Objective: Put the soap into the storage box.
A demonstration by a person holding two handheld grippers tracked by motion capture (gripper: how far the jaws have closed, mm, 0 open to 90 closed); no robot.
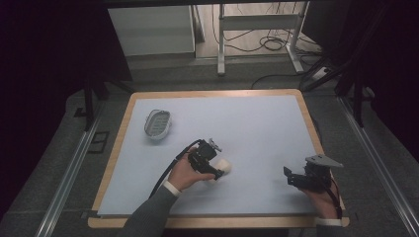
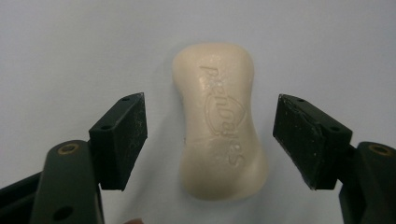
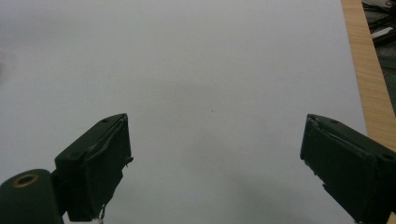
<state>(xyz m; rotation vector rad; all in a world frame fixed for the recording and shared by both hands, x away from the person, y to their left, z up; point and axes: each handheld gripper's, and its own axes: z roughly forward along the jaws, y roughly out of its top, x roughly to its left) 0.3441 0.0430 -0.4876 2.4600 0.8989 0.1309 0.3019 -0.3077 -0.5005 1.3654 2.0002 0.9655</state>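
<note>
High view overhead, far; gripper views close, sharing white mat (image 1: 257,128).

Left gripper (image 2: 210,140): black body, blocky scuffed pads (image 2: 122,135), a brass-coloured rivet behind each pad, black cable (image 1: 168,170) trailing back. Right gripper (image 3: 215,172): same black build, grey three-cornered plate (image 1: 323,161) on top. Grey sleeves (image 1: 148,215), white cuffs (image 1: 171,188).

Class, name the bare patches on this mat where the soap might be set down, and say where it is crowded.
Free: the far right stretch beyond the right claw, and the middle between the soap dish and the soap. Crowded: around the left claw, open either side of the soap.
</note>
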